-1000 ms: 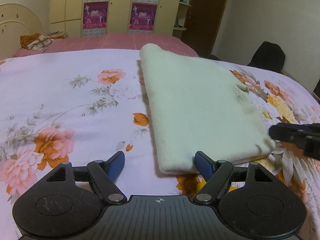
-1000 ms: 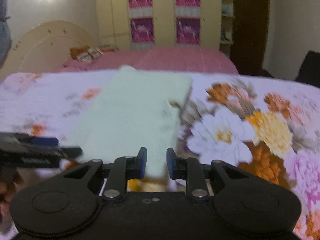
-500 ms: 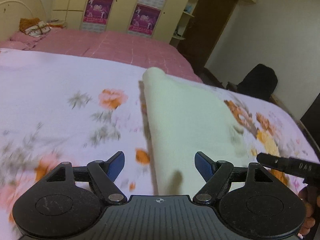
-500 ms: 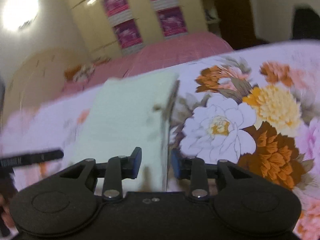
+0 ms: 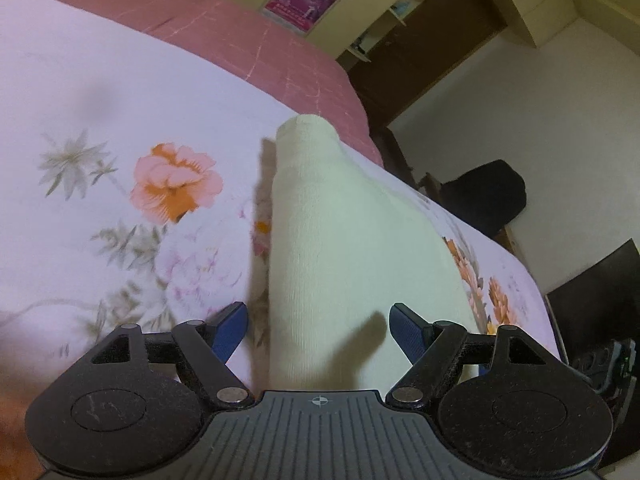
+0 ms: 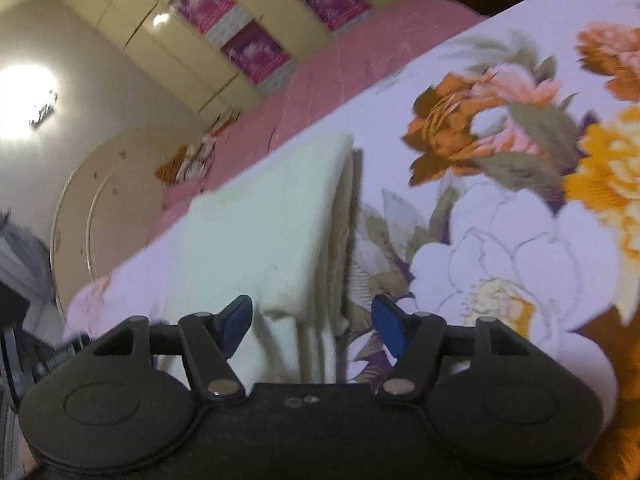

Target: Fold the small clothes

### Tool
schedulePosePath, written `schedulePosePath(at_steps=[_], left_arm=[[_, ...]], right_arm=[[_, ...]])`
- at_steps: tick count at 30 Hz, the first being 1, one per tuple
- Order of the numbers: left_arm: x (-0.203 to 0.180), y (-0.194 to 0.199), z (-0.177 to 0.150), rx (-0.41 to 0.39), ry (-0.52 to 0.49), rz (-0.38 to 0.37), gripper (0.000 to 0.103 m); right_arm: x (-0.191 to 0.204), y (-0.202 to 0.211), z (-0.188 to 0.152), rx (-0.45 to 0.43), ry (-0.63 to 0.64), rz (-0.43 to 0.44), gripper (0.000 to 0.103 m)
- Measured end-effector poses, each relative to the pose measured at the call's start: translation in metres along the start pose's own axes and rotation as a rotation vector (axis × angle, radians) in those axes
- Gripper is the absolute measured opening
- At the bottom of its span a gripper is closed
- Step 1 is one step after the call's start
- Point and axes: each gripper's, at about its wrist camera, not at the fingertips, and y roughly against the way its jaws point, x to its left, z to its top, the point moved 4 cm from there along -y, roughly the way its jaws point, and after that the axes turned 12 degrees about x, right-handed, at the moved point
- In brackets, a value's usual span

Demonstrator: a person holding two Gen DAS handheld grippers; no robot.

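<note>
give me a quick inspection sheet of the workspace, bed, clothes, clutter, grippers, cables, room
surface: floral bedsheet over the bed, with a pink quilt beyond it
job's things: one cream folded garment lying on the sheet; stacked layers show along its edge in the right wrist view
clutter: small patterned bundle on the pink quilt near the headboard
grippers: left gripper open, straddling the near end of the garment, pads clear of it; right gripper opening, garment's layered edge between its fingers, not pinched
cables: nothing seen
surroundings: cream wardrobe with magenta posters, dark doorway, dark chair, bright wall lamp
</note>
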Motion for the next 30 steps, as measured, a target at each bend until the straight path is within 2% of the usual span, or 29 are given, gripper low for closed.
schedulePosePath(at_steps=[5, 11, 15, 17, 19, 22, 25, 26, 28, 30], left_arm=[[-0.006, -0.011, 0.013, 0.006, -0.05, 0.024, 0.077], [-0.023, -0.016, 0.017, 0.018, -0.172, 0.102, 0.076], [-0.02, -0.01, 0.019, 0.018, -0.173, 0.088, 0.074], [-0.015, -0.008, 0.018, 0.019, -0.169, 0.077, 0.073], [-0.013, -0.006, 0.018, 0.019, -0.165, 0.07, 0.073], [-0.016, -0.008, 0.018, 0.015, -0.166, 0.084, 0.072], [-0.022, -0.011, 0.017, 0.009, -0.187, 0.115, 0.065], [-0.024, -0.011, 0.017, 0.01, -0.194, 0.122, 0.06], [-0.028, -0.011, 0.017, 0.017, -0.201, 0.121, 0.05], [-0.033, -0.008, 0.017, 0.011, -0.224, 0.138, 0.042]], right_arm=[[0.01, -0.008, 0.003, -0.001, 0.054, -0.007, 0.064], [0.024, -0.015, 0.009, 0.034, 0.142, -0.041, 0.052], [0.017, -0.006, 0.008, 0.053, 0.13, 0.015, 0.051], [0.007, 0.001, 0.009, 0.053, 0.084, 0.06, 0.052], [0.0, 0.007, 0.008, 0.038, 0.051, 0.089, 0.059], [-0.003, 0.005, 0.007, 0.042, 0.024, 0.116, 0.058], [0.01, -0.004, 0.009, 0.048, 0.089, 0.035, 0.047], [0.016, -0.008, 0.009, 0.051, 0.109, 0.012, 0.046], [0.028, -0.011, 0.007, 0.04, 0.156, -0.041, 0.034], [0.038, -0.01, 0.004, 0.014, 0.197, -0.092, 0.03]])
